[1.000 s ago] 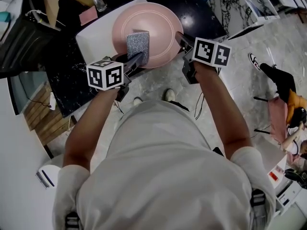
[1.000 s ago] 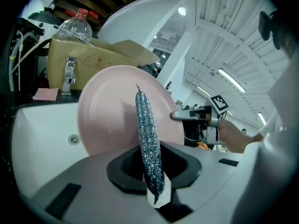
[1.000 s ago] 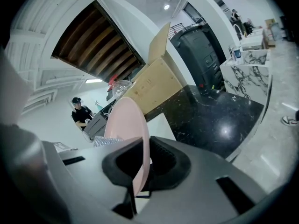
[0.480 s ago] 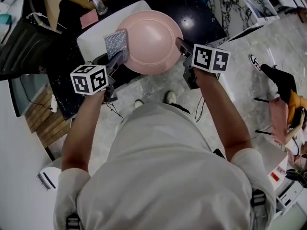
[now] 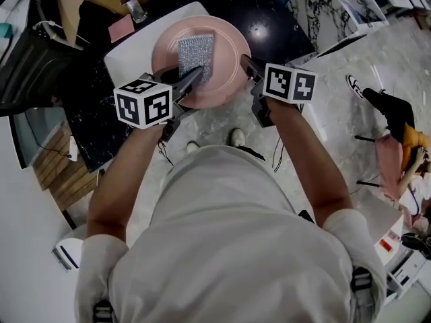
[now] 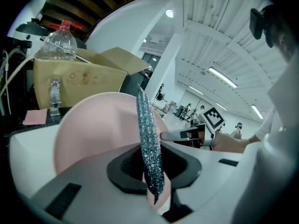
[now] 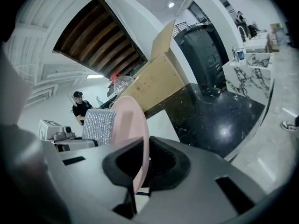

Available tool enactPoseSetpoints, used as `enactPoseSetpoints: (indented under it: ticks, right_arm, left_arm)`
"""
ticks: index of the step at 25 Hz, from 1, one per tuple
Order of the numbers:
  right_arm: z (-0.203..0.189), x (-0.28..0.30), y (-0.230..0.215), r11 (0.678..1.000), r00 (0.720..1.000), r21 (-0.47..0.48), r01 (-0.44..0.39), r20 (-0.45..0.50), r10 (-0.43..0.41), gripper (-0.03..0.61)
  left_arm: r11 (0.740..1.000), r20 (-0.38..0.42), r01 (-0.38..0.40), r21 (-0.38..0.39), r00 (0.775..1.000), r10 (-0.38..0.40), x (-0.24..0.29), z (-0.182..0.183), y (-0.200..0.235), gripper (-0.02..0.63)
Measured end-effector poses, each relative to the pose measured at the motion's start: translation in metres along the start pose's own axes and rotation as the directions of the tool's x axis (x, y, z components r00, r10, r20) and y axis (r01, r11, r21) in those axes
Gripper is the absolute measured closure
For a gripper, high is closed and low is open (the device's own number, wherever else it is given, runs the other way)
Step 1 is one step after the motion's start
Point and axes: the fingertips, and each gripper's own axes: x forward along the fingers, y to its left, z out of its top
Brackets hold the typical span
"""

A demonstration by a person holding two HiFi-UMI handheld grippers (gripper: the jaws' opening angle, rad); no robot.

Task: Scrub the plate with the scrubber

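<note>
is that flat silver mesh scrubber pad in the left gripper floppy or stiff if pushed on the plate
Probably fairly stiff: clamped at one end by the left gripper, the flat silver mesh scrubber pad juts out without drooping. Likely light, since it looks thin edge-on. Its rough glittery weave should grip the round pink plate rather than slide.

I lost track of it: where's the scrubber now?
In the head view the scrubber sits against the pink plate's face, near its middle, pinched in the left gripper.
</note>
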Motion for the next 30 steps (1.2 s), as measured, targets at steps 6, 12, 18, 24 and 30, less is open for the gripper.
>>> enactPoseSetpoints:
  ticks: [6,12,18,24,30]
  right_arm:
    - [-0.001,0.001,0.007,1.0,1.0,-0.011,-0.004,0.0,0.004,0.557]
    - [-0.003,-0.002,0.005,1.0,1.0,-0.016,0.004,-0.005,-0.004,0.557]
    - [-0.006,-0.004,0.001,1.0,1.0,-0.03,0.008,-0.008,-0.008,0.557]
    - [-0.004,-0.004,0.0,0.999,1.0,-0.035,0.01,-0.006,-0.01,0.557]
    - [-0.003,-0.005,-0.003,0.999,1.0,-0.033,0.012,-0.001,-0.012,0.557]
  left_arm:
    - [0.998,-0.04,0.07,0.005,0.997,-0.07,0.033,0.003,-0.023,0.545]
    - [0.996,-0.097,0.092,0.015,0.991,-0.09,0.049,0.0,-0.026,0.546]
    - [0.998,-0.089,0.061,0.015,0.994,-0.06,0.046,0.007,-0.009,0.546]
    - [0.999,-0.049,0.024,-0.029,0.998,-0.025,0.035,0.018,0.012,0.546]
    - [0.998,-0.028,-0.017,-0.066,0.999,0.016,0.022,0.02,0.033,0.546]
